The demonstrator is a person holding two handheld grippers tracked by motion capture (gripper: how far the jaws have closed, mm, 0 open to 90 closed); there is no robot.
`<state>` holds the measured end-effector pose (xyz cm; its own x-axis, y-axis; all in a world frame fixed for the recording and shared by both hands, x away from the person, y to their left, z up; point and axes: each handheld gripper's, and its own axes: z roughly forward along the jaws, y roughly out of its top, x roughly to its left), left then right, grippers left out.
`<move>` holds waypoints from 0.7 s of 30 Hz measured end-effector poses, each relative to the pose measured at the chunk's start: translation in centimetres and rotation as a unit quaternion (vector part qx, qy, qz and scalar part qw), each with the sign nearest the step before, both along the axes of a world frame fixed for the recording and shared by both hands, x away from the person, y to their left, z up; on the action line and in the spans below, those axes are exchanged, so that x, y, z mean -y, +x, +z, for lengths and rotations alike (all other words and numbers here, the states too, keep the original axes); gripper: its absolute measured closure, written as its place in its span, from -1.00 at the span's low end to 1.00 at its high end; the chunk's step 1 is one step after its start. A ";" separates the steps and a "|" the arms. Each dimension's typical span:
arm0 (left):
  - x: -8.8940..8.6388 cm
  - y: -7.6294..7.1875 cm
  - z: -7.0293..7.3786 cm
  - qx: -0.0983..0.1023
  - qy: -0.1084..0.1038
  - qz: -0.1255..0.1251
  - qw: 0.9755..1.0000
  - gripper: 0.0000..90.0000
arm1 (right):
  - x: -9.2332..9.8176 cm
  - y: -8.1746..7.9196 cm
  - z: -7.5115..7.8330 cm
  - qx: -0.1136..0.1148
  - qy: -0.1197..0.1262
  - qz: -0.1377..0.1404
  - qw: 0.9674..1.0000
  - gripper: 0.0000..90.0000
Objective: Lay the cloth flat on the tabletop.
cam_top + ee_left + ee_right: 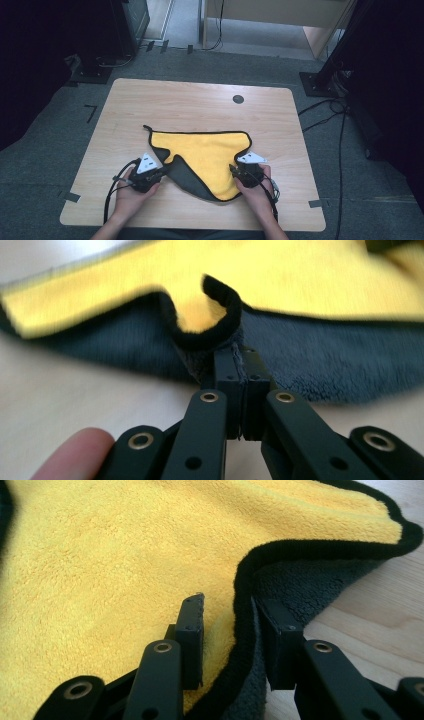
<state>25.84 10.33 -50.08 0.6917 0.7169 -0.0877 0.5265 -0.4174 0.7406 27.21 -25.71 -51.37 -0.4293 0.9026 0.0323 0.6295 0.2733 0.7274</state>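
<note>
Gripping the yellow-and-grey cloth [205, 160] on the table [150, 100], we had the left gripper [235, 357] clamped on its near-left edge; the right gripper [230, 615] straddled the near-right hem, pads apart, folding not begun

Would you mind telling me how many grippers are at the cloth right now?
2. The left gripper is at the cloth's folded left corner; the right gripper is at its right edge, near the front.
</note>
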 end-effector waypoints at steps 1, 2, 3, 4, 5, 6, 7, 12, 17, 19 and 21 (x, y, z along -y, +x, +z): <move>-0.7 -0.5 -0.1 -0.008 -0.002 -0.001 1.000 0.97 | 0.1 -0.1 0.1 -0.004 -0.001 -0.003 1.000 0.45; -1.4 -0.9 -0.2 -0.016 -0.006 0.000 1.000 0.94 | 0.3 -0.1 0.2 -0.003 -0.003 -0.006 1.000 0.43; -1.4 -0.9 -0.2 -0.016 -0.006 0.000 1.000 0.88 | 0.3 -0.1 0.2 -0.003 -0.003 -0.006 1.000 0.43; -2.1 -1.1 -0.2 -0.020 -0.009 0.002 1.000 0.88 | 0.6 -0.2 0.3 -0.006 -0.006 -0.013 1.000 0.39; -3.0 -1.2 0.0 -0.020 -0.017 0.005 1.000 0.82 | 1.0 -0.2 0.5 -0.008 -0.010 -0.021 1.000 0.35; -3.6 -1.2 0.2 -0.017 -0.026 0.012 0.999 0.74 | 1.5 -0.3 0.6 -0.011 -0.009 -0.029 0.999 0.33; -5.0 -0.7 0.9 -0.007 -0.061 0.046 0.997 0.57 | 2.3 -0.6 1.0 -0.014 -0.003 -0.036 0.999 0.27; -5.0 0.1 1.6 -0.004 -0.092 0.069 0.993 0.29 | 3.7 -2.2 2.3 -0.001 0.015 -0.048 0.999 0.19; -1.7 0.0 1.1 0.005 -0.036 0.032 0.999 0.22 | 4.6 -4.2 3.0 0.003 0.014 -0.049 0.999 0.14; -1.3 -0.2 0.6 -0.006 -0.025 0.020 0.999 0.27 | 5.0 -4.7 2.6 -0.008 0.009 -0.053 0.999 0.10; -1.3 -0.6 0.0 -0.012 -0.008 0.017 1.000 0.38 | 5.5 -5.1 1.8 -0.024 0.000 -0.052 0.998 0.09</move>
